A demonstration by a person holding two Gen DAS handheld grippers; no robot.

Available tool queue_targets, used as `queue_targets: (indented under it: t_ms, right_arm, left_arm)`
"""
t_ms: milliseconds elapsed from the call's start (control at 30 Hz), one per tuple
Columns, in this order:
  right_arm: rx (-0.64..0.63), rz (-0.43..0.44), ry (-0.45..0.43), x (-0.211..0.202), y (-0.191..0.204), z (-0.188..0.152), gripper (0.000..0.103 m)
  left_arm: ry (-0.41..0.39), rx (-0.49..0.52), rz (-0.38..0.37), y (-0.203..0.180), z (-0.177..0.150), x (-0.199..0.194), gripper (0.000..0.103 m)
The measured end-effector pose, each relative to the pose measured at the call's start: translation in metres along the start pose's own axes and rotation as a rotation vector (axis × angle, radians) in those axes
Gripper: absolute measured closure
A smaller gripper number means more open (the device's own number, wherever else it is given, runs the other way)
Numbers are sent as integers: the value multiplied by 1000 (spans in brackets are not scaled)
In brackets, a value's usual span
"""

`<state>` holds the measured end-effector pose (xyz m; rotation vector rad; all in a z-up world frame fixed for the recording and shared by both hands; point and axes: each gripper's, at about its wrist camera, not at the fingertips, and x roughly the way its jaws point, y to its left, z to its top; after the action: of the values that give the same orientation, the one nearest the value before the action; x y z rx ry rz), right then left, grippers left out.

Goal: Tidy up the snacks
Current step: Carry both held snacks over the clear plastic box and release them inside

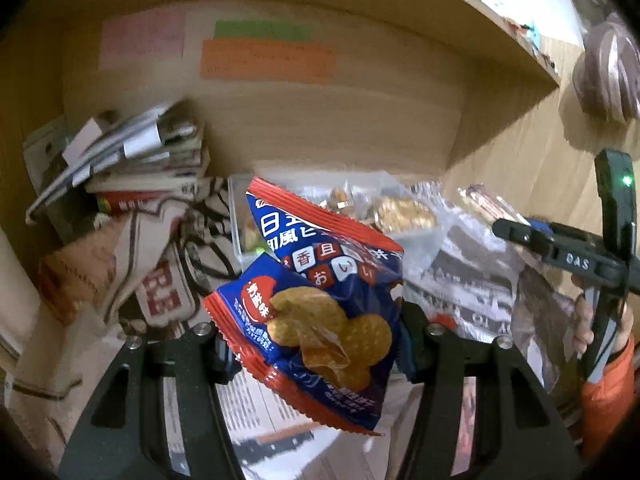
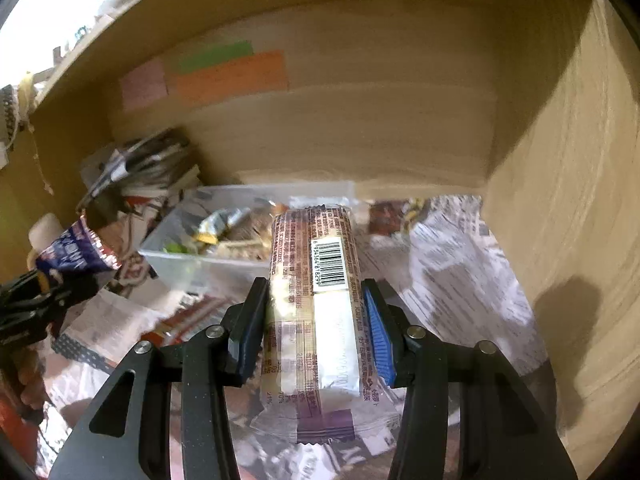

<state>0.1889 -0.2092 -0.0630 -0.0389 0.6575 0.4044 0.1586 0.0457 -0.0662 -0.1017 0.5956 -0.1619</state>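
Observation:
My left gripper [image 1: 316, 344] is shut on a blue and red cracker packet [image 1: 320, 296], held up in front of a clear plastic box [image 1: 416, 236] that holds several small snacks. My right gripper [image 2: 314, 320] is shut on a long white and purple snack bar packet [image 2: 316, 304], barcode side up, held just in front of the same clear box [image 2: 192, 264]. The right gripper also shows at the right edge of the left wrist view [image 1: 560, 248]. The left gripper and its blue packet [image 2: 76, 256] show at the left edge of the right wrist view.
All this is inside a wooden shelf bay [image 2: 360, 128] with coloured sticky notes [image 2: 232, 76] on its back wall. Newspaper [image 2: 452, 256] lines the floor. A pile of papers and books [image 1: 132, 156] sits at the back left. A wooden side wall [image 2: 560, 200] stands on the right.

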Motion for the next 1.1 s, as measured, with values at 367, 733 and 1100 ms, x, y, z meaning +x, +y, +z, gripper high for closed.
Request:
queue_targets:
  t_ms: [367,733,1100]
  right_arm:
    - [-25,51,-42,19,25,27,60]
    - [-46,39,-18,56,33,49,60]
    - [-33,24,64,104,23,66,60]
  left_arm:
    - [-15,9,12,12,37,27,45]
    - [14,41,2,16,59,71,44]
    - [75,25,-8,28,68,117,44]
